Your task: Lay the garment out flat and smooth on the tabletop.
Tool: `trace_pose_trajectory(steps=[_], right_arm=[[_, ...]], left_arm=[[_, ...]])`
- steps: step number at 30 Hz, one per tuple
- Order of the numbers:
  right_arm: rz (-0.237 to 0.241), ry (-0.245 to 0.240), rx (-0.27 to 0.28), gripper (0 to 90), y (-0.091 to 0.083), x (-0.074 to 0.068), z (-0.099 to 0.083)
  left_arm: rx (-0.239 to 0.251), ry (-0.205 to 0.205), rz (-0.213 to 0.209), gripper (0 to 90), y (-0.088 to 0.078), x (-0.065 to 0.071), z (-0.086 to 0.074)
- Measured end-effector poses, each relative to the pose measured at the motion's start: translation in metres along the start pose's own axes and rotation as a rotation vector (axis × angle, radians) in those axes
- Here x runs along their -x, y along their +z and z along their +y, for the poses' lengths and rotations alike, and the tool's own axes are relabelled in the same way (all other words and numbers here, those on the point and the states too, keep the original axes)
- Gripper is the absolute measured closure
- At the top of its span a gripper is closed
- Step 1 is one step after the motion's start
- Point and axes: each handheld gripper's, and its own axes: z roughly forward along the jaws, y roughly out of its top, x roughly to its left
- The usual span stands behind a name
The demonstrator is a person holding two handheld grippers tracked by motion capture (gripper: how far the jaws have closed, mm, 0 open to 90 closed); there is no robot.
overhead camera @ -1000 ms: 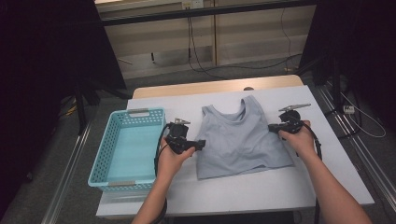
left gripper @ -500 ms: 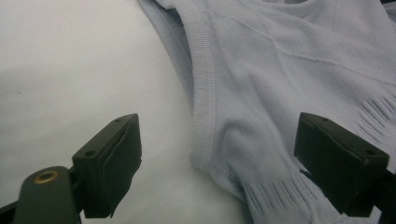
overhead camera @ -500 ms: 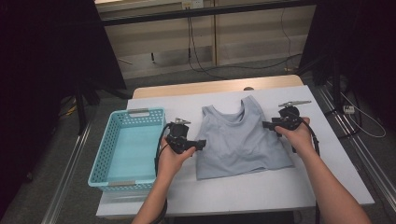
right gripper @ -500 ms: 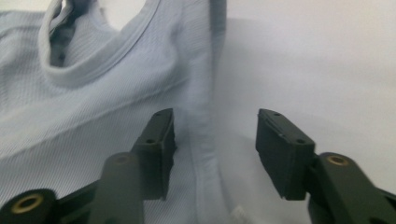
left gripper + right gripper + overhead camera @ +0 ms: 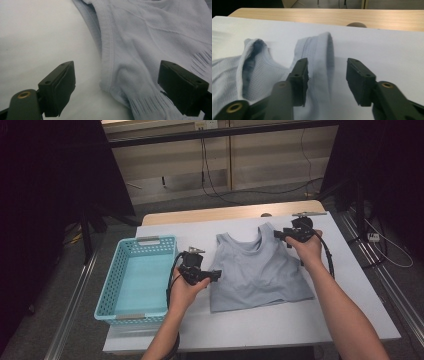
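the grey tank top (image 5: pixel 257 270) lay flat on the white table (image 5: pixel 260 330), straps pointing at the far edge and hem toward the person, with the blue basket (image 5: pixel 134 275) just beside it on the left. it looked like thin ribbed knit, so my guess was light, floppy and stretchy, zero stiffness. nothing fragile about it, but it would sag and fold wherever it wasn't held. best places to grab seemed to be the doubled edges: the strap tops, the armhole binding or the ribbed hem corner, since a pinch in the middle of the panel would probably just bunch up 1 layer.

left gripper (image 5: pixel 212 274) sat at the top's lower left side with its jaws spread wide. in the left gripper view the armhole edge (image 5: pixel 107 57) and hem corner sat between the pads but nothing pressed on them, so it held nothing.

right gripper (image 5: pixel 281 235) was up at the right strap (image 5: pixel 322 52). its jaws had just been opening then easing back in a bit, and in the right gripper view they stood partly apart with the strap running up between them, pads not squeezing it as far as i could tell. so both tongs were empty, and the cloth rested on the table alone.
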Motion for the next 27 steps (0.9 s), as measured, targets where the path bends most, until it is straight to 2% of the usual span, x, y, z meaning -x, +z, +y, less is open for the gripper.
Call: trace_pose_trajectory(steps=[2, 6, 7, 9, 10, 11, 12, 14, 16, 20, 23, 25, 26, 27], right_arm=[[-0.027, -0.013, -0.005, 54.3, 0.011, -0.003, 0.006], [-0.024, -0.009, -0.043, 59.4, 0.033, -0.007, 0.015], [-0.011, -0.007, -0.042, 65.5, 0.039, -0.008, 0.015], [-0.025, 0.002, -0.062, 75.3, 0.048, -0.009, 0.014], [-0.001, 0.006, -0.074, 80.9, 0.053, -0.009, 0.013], [-0.002, 0.007, -0.09, 83.8, 0.056, -0.01, 0.013], [-0.01, -0.007, -0.097, 88.2, 0.059, -0.011, 0.013], [-0.003, 0.001, -0.095, 88.6, 0.062, -0.011, 0.014], [-0.06, 0.018, -0.023, 88.7, 0.057, -0.005, 0.019], [-0.131, 0.048, 0.087, 88.7, 0.044, 0.008, 0.026], [-0.117, 0.06, 0.068, 87.6, 0.043, 0.013, 0.024], [-0.086, 0.049, 0.011, 79.4, 0.048, 0.011, 0.02], [-0.101, 0.027, 0.004, 75.7, 0.048, 0.009, 0.02], [-0.113, 0.003, 0.002, 67.7, 0.048, 0.007, 0.019]], left_arm=[[0.004, -0.005, 0.0, 15.1, -0.001, 0.0, 0.0], [0.004, -0.001, 0.007, 15.2, -0.002, 0.001, -0.002], [0.002, 0.002, 0.007, 15.2, -0.002, 0.001, -0.002], [0.003, 0.001, 0.014, 15.4, -0.003, 0.0, -0.003], [-0.001, 0.003, 0.012, 15.4, -0.003, 0.0, -0.004], [-0.001, -0.004, 0.014, 15.4, -0.003, 0.0, -0.004], [0.0, -0.001, 0.017, 15.4, -0.004, -0.001, -0.005], [0.005, -0.008, 0.019, 15.4, -0.005, -0.001, -0.005], [0.008, -0.01, 0.017, 15.4, -0.008, -0.003, -0.005], [0.02, -0.017, 0.026, 15.4, -0.01, -0.004, -0.006], [0.016, -0.017, 0.024, 15.4, -0.01, -0.004, -0.006], [0.011, -0.013, 0.022, 15.4, -0.009, -0.005, -0.006], [0.01, -0.015, 0.022, 15.4, -0.009, -0.005, -0.006], [0.013, -0.018, 0.023, 15.4, -0.009, -0.005, -0.006]])
